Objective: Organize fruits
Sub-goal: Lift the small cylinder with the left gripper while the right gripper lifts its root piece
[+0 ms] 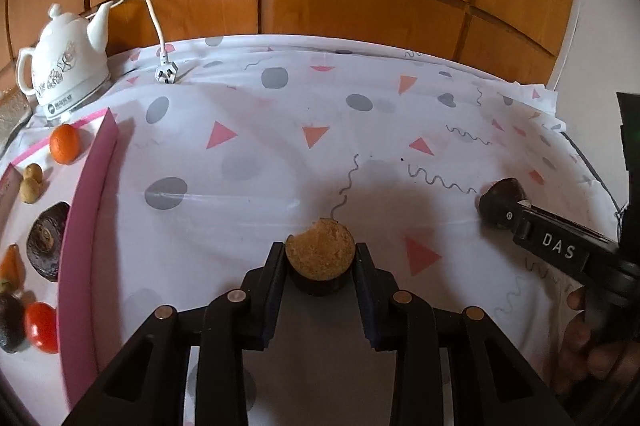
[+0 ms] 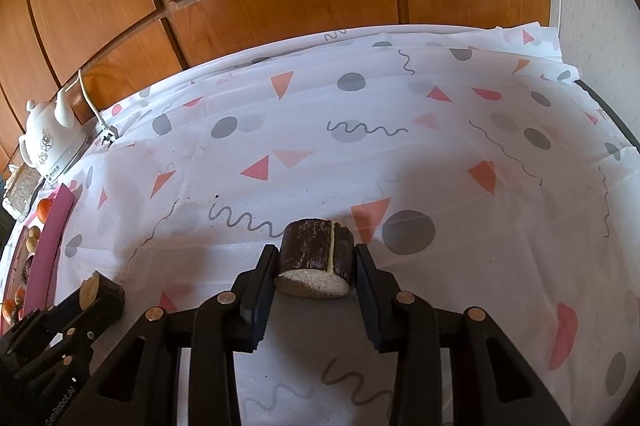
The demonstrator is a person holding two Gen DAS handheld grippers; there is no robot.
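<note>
Dark-skinned fruit pieces are clamped in both sets of jaws: the left gripper (image 1: 320,258) grips a brown-fleshed piece (image 1: 320,252) cut face up, and the right gripper (image 2: 316,266) pinches a pale-fleshed piece (image 2: 316,256). Far left of the left jaws, beyond the pink tray wall (image 1: 86,210), lie the sorted fruits. Judged best practice: keep the squeeze steady and clear the wall before lowering.

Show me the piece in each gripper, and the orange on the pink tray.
left gripper's piece (image 1: 320,246): left wrist view, on its tan cut face.
right gripper's piece (image 2: 316,250): right wrist view, on its dark rind.
orange (image 1: 64,143): left wrist view, mid peel, at the tray's far end.
</note>
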